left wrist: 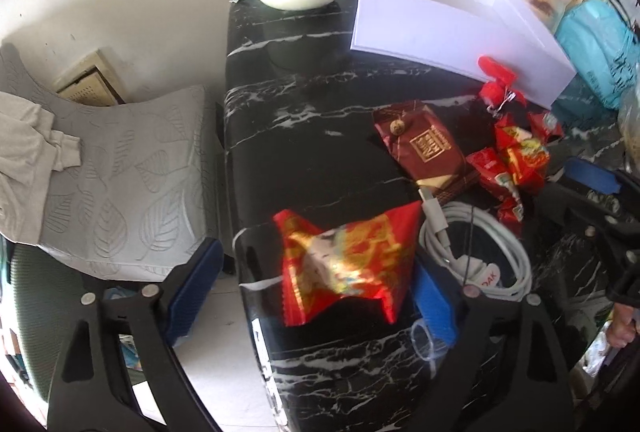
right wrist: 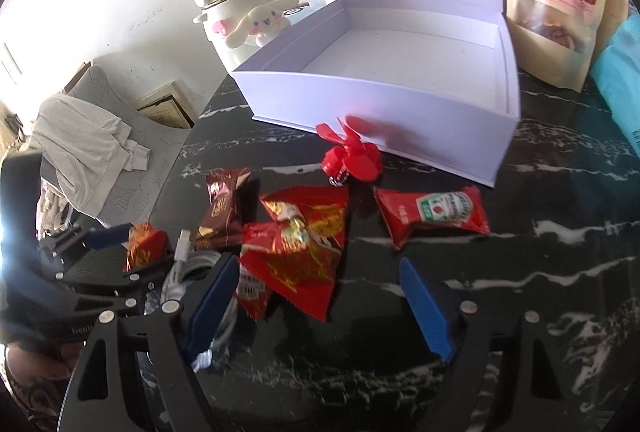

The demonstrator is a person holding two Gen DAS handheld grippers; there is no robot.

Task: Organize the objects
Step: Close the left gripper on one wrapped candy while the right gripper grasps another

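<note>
An open white box (right wrist: 384, 100) stands at the back of the black marble table (right wrist: 540, 272); it also shows in the left wrist view (left wrist: 440, 20). My left gripper (left wrist: 316, 284) is open around a red snack packet (left wrist: 348, 260) at the table's left edge; the right wrist view shows it too (right wrist: 146, 246). My right gripper (right wrist: 320, 304) is open and empty, just in front of a pile of red packets (right wrist: 300, 236). A ketchup sachet (right wrist: 432, 216), a brown packet (right wrist: 220, 208), a red mini fan (right wrist: 350, 152) and a white coiled cable (left wrist: 476, 252) lie near.
A cream bottle with a plush toy (right wrist: 240, 12) stands at the back left. A dried fruit pouch (right wrist: 552, 4) and a teal bag (right wrist: 624, 80) stand at the back right. A grey chair with cloth (left wrist: 104, 168) is left of the table.
</note>
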